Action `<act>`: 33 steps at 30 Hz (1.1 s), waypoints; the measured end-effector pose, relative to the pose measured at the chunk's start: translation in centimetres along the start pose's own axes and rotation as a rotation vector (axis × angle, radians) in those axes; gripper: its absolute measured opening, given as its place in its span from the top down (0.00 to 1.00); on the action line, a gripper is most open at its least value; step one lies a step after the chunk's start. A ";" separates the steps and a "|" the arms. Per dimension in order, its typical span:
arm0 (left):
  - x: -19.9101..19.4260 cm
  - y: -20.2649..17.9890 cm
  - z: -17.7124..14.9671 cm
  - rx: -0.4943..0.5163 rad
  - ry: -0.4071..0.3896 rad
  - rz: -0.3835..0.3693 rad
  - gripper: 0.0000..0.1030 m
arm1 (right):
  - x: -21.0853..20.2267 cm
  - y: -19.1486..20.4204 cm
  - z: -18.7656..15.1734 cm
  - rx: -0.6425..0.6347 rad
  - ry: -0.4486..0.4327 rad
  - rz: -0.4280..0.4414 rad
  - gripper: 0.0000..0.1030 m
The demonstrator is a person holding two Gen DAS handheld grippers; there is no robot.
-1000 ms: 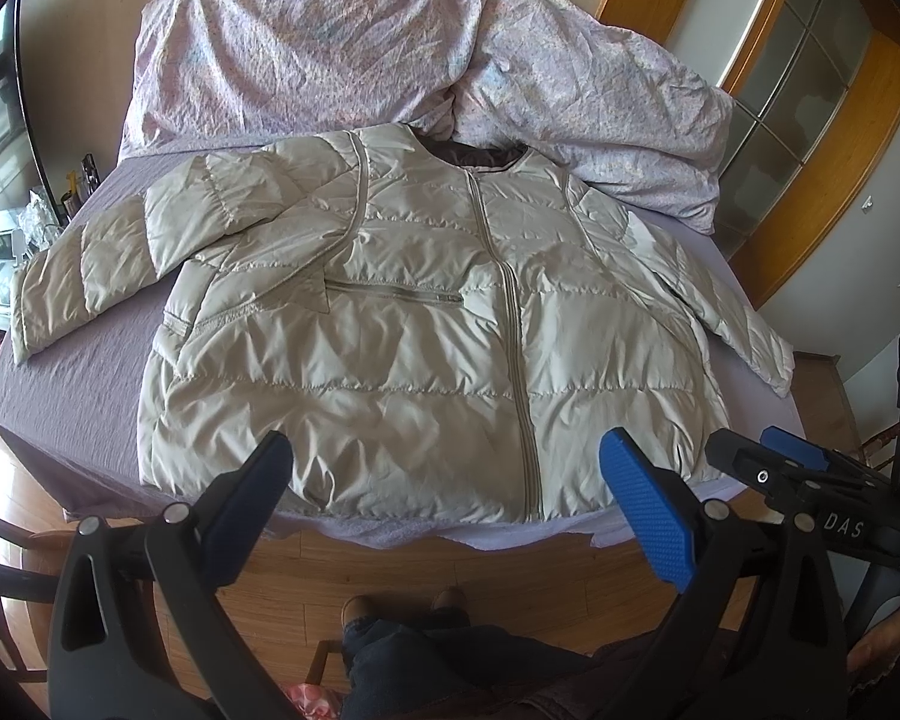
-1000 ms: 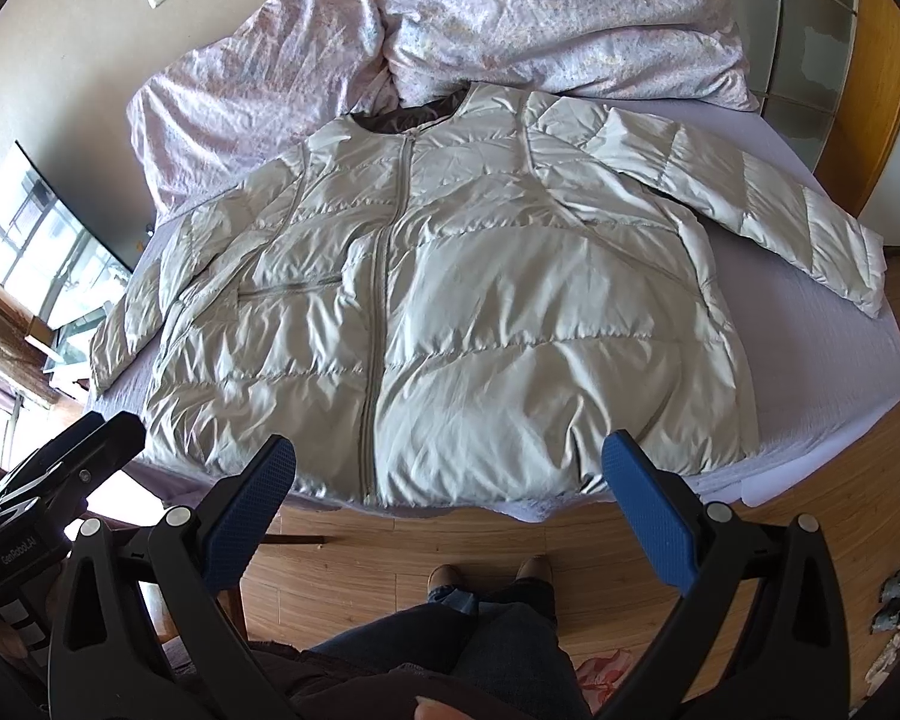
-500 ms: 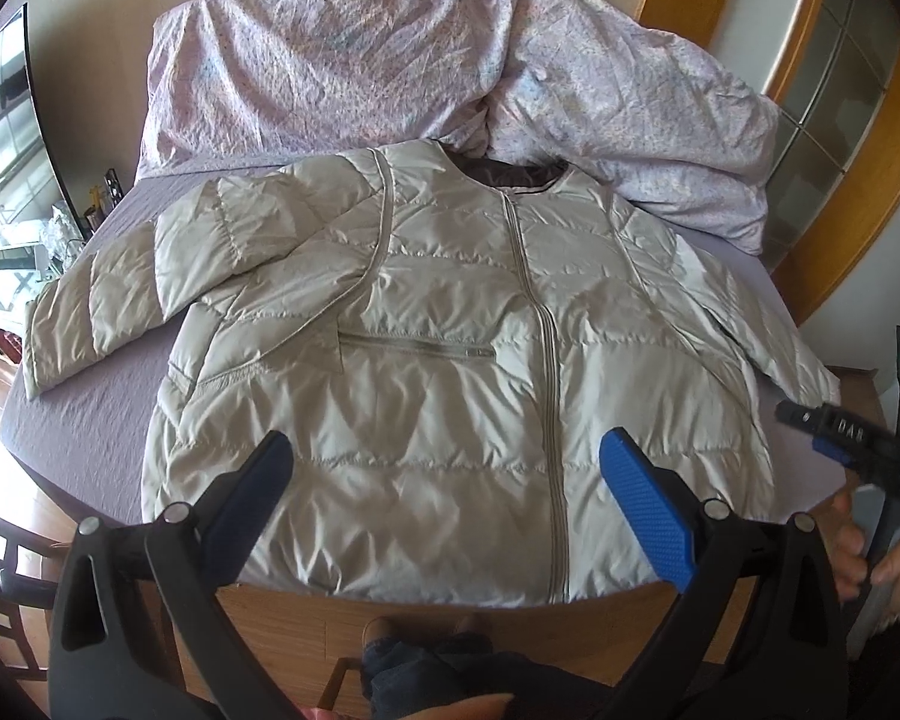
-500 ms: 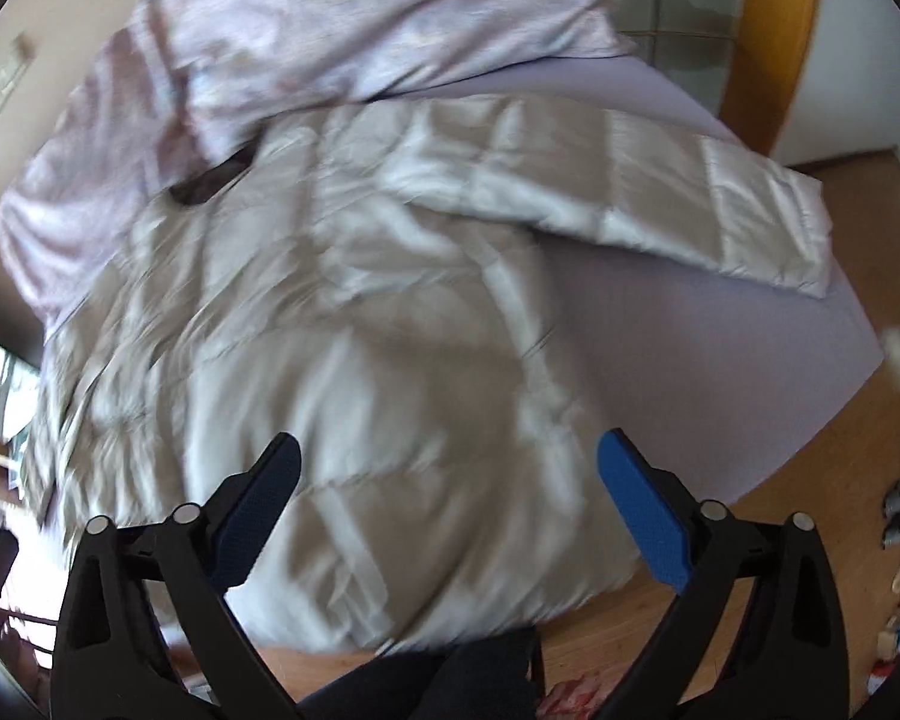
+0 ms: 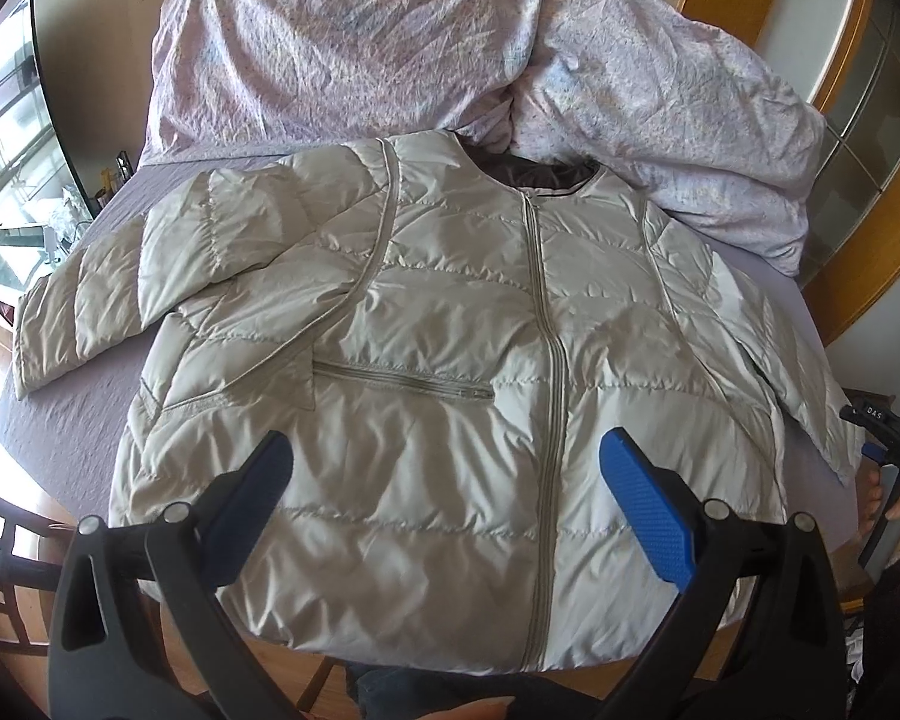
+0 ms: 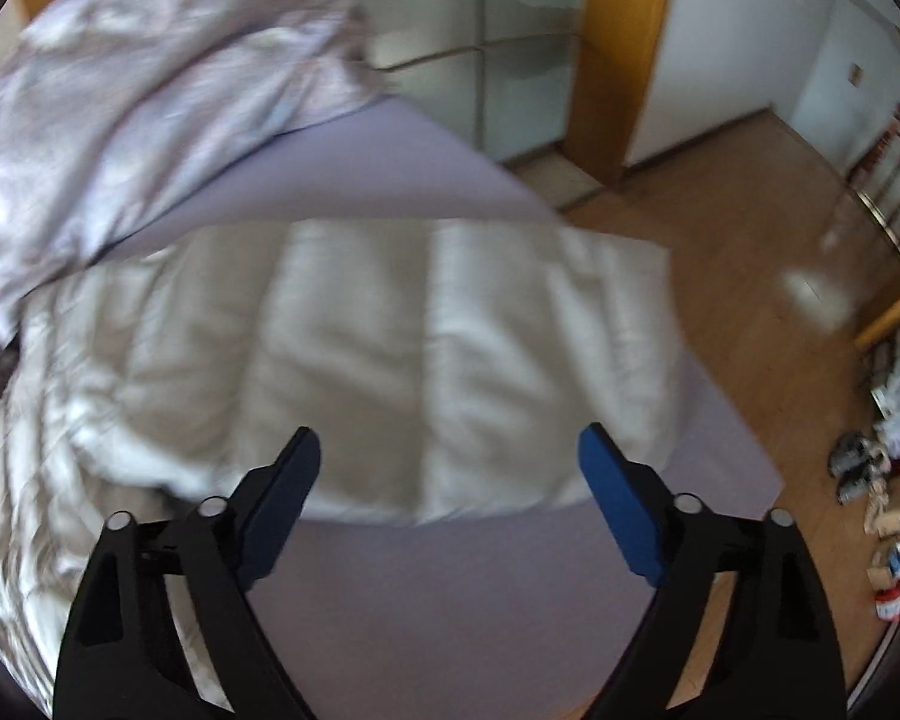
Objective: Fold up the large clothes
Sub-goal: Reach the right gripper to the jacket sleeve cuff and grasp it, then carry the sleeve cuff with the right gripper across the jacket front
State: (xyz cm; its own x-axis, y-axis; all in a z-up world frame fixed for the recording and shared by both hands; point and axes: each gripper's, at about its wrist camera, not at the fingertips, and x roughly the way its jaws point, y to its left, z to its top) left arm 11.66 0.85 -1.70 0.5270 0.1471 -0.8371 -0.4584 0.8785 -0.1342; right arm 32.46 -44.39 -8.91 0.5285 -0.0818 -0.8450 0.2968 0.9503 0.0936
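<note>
**Approach to the first sleeve fold**

The puffer jacket [image 5: 450,396] lies flat, front up and zipped, on the bed [image 5: 72,420]; its long axis follows the zipper, collar toward 12 o'clock, hem toward 6. The left gripper [image 5: 444,480] hovers wide and empty above the hem. The right gripper [image 6: 450,474], likewise wide and empty, faces the right sleeve [image 6: 450,348], blurred, its cuff toward 3 o'clock. Judged next: pinch the cuff and carry it across the chest.

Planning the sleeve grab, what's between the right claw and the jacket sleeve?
Only bare purple bedsheet lies between the right claw and the jacket sleeve, per the blurred right wrist view.
</note>
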 end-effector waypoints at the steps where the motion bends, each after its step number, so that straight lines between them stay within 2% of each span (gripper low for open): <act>1: 0.2 -0.3 0.1 0.002 0.004 -0.002 0.02 | 0.7 -1.5 0.6 0.033 0.007 -0.012 0.17; 8: 1.1 -2.2 0.4 0.013 0.023 -0.005 0.02 | 3.0 -6.8 1.7 0.141 0.033 -0.012 0.23; 13: 1.2 -3.1 0.6 0.022 0.022 -0.008 0.02 | 4.8 -8.3 1.7 0.176 0.093 0.002 0.32; 15: 1.3 -3.3 0.5 0.020 0.023 -0.012 0.02 | 5.6 -9.1 1.5 0.208 0.120 0.033 0.32; 18: 1.4 -3.2 0.5 0.015 0.030 -0.017 0.02 | 5.7 -9.1 1.5 0.194 0.111 0.032 0.33; 20: 1.6 -2.9 0.5 0.010 0.037 -0.021 0.02 | 5.8 -8.8 1.5 0.174 0.104 0.027 0.41; 22: 1.7 -2.6 0.5 0.011 0.042 -0.016 0.02 | 5.6 -8.1 1.5 0.147 0.100 0.045 0.60; 27: 2.1 -1.4 1.2 0.012 0.045 -0.022 0.02 | 5.1 -6.9 1.8 0.146 0.104 0.025 0.82; 30: 2.2 -0.5 1.8 0.016 0.038 -0.025 0.02 | 4.0 -6.2 2.2 0.134 0.090 -0.013 0.87; 33: 2.1 0.9 2.5 0.009 0.028 -0.024 0.02 | 2.7 -4.9 2.5 0.112 0.065 -0.045 0.87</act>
State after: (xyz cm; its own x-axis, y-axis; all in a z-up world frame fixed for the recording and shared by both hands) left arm 14.15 3.05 -2.25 0.5171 0.1132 -0.8484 -0.4397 0.8856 -0.1498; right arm 34.39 -50.02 -10.34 0.4615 -0.1004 -0.8815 0.4080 0.9063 0.1104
